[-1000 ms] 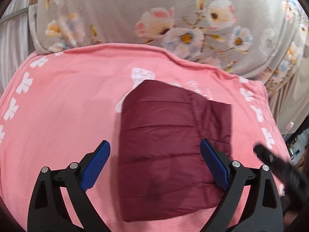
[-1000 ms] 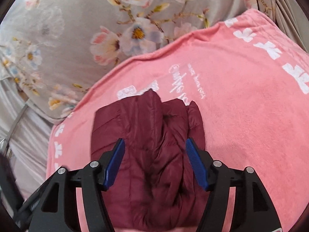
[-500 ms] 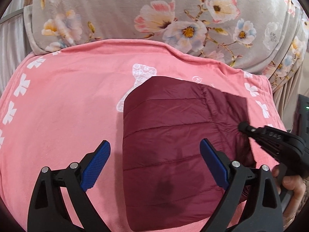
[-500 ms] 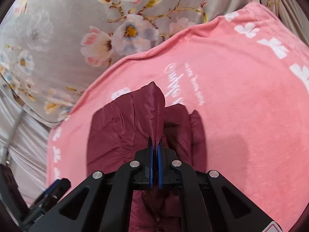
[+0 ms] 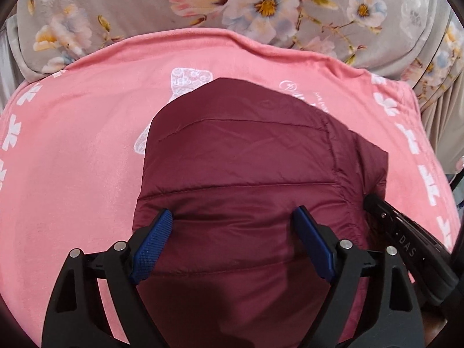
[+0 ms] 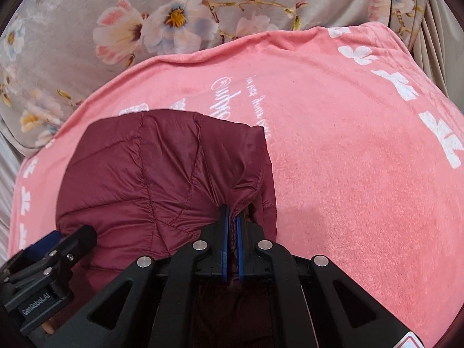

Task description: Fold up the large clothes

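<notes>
Jacket is already down to a compact, roughly rectangular bundle w/ quilted panels facing up, lying on the pink blanket over the bed; floral bedding sits behind it. So the big folds look done, prob. one more fold or a tidy-up of the right edge left. That right side isn't flat: in the right wrist view the fabric there is bunched and pulled into creases running toward the pinch point.

Right gripper is closed on a ridge of jacket fabric near the bundle's right edge, pads tight together w/ cloth between them. Left gripper is open, jaws spread wide, hovering low over the near half of the bundle w/ nothing between the pads; can't tell if it touches the fabric.

Vs. 1 s ago: right gripper was open then, straddling a loose upright flap; by 0.5 s ago it had clamped that flap, which stood up in a peak. Now the peak is gone, the flap is drawn over and down, and the bundle looks wider and smoother on top. Left gripper has come closer, the jacket fills far more of its view than before, and its jaws are as wide as they were. In the left view the right gripper has also moved in, now right against the bundle's right edge rather than off to the side.
</notes>
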Demonstrator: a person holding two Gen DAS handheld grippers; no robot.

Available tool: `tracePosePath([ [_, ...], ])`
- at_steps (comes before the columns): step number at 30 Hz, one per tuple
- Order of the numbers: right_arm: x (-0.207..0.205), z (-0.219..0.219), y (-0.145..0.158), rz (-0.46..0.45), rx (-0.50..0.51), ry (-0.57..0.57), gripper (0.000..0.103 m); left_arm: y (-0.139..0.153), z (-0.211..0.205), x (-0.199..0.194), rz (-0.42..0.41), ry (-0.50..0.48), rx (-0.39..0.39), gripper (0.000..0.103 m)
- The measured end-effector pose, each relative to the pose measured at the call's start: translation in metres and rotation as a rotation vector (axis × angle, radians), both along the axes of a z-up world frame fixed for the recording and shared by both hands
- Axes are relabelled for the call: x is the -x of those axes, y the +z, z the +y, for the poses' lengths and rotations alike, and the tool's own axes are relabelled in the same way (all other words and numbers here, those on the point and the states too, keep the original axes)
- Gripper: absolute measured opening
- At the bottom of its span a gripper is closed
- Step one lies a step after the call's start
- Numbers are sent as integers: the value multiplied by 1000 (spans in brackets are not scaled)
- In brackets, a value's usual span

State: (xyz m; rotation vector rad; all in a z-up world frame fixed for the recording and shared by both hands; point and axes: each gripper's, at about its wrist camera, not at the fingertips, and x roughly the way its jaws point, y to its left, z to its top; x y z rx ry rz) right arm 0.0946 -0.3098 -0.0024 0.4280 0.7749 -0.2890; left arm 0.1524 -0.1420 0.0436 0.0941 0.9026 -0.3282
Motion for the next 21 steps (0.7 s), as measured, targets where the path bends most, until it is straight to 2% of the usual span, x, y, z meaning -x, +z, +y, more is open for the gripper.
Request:
tracePosePath([
  [10,-5,8,-27,5,69,0,4,-24,-13,-4,-24,2,-56,88],
  [21,-2,3,-36,-24,27,-2,4,-42,-17,-4,-67,13,-79,94],
])
